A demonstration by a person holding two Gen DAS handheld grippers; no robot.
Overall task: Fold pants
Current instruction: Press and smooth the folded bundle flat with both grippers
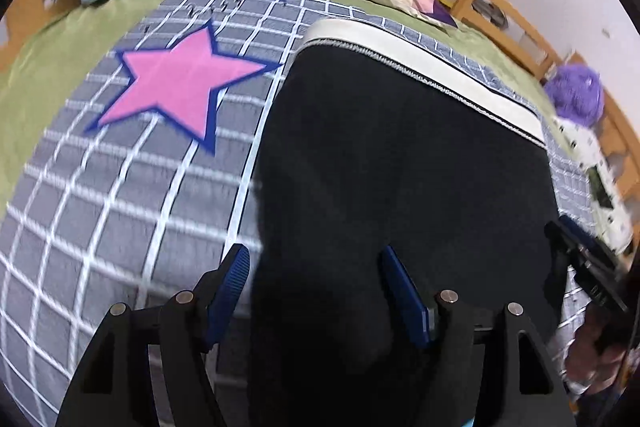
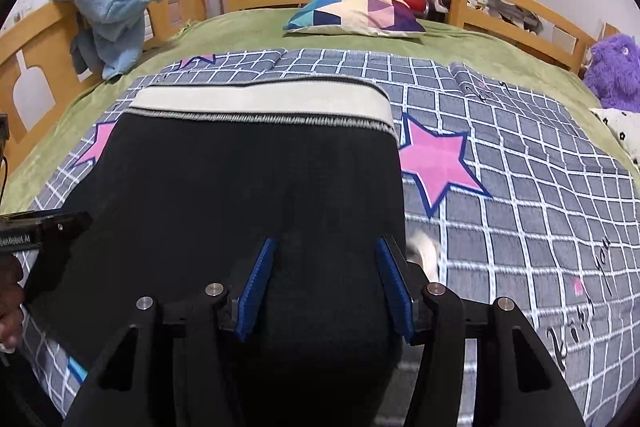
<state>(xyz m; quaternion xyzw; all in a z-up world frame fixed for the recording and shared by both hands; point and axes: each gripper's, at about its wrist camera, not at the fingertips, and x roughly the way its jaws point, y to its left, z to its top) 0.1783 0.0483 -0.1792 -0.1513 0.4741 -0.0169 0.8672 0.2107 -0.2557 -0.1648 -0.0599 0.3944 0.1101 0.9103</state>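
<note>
The black pants are lying flat on the checked sheet, white waistband at the far end. Both the left gripper and right gripper are hovering over the near end, jaws spread wide, gripping nothing.

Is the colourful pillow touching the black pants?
Apart. The right wrist view shows the pillow on the green sheet, with grid blanket between it and the pants.

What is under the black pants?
The black pants lie on a grey checked blanket with pink stars, one half hidden beneath them. What the blanket shows under the middle is covered.
</note>
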